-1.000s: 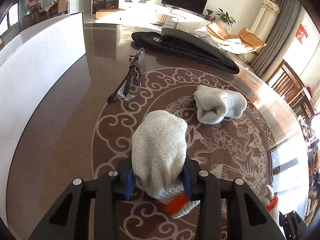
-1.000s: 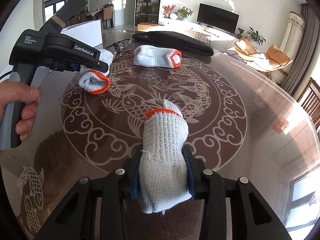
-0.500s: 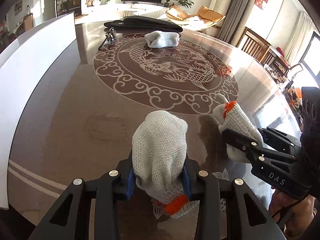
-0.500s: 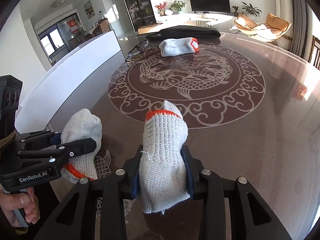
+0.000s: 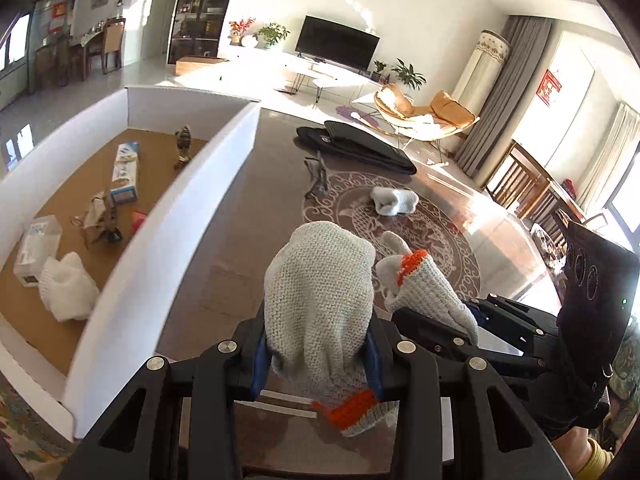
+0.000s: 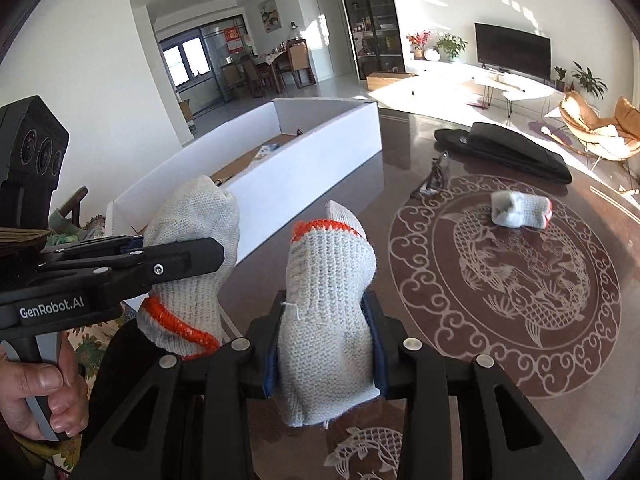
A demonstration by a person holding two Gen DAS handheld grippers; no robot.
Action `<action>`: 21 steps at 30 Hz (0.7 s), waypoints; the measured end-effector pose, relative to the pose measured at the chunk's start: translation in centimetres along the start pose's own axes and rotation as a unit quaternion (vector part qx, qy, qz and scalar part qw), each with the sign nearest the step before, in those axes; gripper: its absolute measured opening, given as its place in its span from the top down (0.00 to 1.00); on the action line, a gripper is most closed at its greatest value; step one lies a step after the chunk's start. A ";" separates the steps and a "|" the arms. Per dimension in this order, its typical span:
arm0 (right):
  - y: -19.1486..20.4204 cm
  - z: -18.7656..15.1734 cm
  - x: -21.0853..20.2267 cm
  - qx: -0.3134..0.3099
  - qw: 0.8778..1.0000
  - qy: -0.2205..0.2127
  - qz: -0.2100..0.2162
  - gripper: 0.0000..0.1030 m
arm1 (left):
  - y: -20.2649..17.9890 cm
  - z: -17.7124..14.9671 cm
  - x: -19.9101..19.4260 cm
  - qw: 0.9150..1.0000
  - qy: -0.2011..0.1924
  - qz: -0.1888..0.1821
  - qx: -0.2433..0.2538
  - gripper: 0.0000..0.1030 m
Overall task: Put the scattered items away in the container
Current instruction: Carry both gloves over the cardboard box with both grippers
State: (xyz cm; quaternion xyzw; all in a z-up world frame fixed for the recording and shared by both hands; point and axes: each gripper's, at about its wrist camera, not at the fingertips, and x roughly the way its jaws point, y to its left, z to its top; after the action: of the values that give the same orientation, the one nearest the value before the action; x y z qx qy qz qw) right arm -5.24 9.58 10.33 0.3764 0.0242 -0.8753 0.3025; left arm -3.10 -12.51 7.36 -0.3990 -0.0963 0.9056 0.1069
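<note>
My left gripper (image 5: 318,354) is shut on a rolled white knit glove with an orange cuff (image 5: 320,300), held above the table's near edge. My right gripper (image 6: 326,360) is shut on a second rolled glove (image 6: 328,304), orange cuff pointing away. Each gripper shows in the other's view: the left one (image 6: 188,258) with its glove (image 6: 192,240), the right one (image 5: 440,336) with its glove (image 5: 428,292). The white-walled box (image 5: 188,216) with a cardboard floor stands to the left, its wall (image 6: 312,164) just beyond both gloves. A third rolled glove (image 5: 394,202) lies on the table's round pattern.
In the box lie a white knit item (image 5: 66,284), small cartons (image 5: 126,174) and a figurine (image 5: 183,146). Safety glasses (image 5: 318,174) and a black folded bag (image 5: 360,146) lie on the far table. A hand (image 6: 36,396) grips the left handle.
Both grippers have lifted with their gloves and pulled back from the table's middle toward the near edge, side by side. The box's inside has come into the left wrist view.
</note>
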 end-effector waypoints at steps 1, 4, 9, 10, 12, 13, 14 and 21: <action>1.3 1.9 0.6 -0.012 1.000 -0.007 0.012 0.65 | 1.8 1.2 -0.7 1.000 -0.007 0.019 -0.002 0.63; 5.4 7.6 3.2 -0.046 0.998 -0.025 0.046 0.65 | 7.5 4.8 -1.8 0.998 -0.019 0.062 -0.021 0.63; 10.4 15.3 10.5 -0.080 0.994 -0.013 0.071 0.65 | 15.7 9.4 0.0 0.993 -0.002 0.104 -0.062 0.63; 11.0 16.4 12.2 -0.085 0.994 -0.005 0.070 0.65 | 16.9 10.1 0.7 0.992 0.004 0.110 -0.068 0.63; 11.8 17.8 15.6 -0.097 0.994 0.012 0.056 0.65 | 19.1 11.1 2.3 0.990 0.019 0.117 -0.080 0.63; 12.1 18.2 17.2 -0.101 0.993 0.021 0.048 0.65 | 20.1 11.3 3.1 0.989 0.027 0.121 -0.086 0.63; 12.2 18.5 18.7 -0.103 0.993 0.031 0.042 0.65 | 20.9 11.4 4.0 0.987 0.035 0.129 -0.091 0.63; 10.6 17.7 25.8 -0.080 0.988 0.128 0.017 0.40 | 24.3 9.9 9.0 0.974 0.106 0.170 -0.105 0.17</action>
State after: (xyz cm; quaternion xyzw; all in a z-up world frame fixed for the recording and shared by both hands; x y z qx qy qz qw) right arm -24.64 -17.04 7.53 0.4603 0.1259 -0.8100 0.3408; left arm -19.21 -34.26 1.27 -0.5125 -0.1099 0.8478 -0.0811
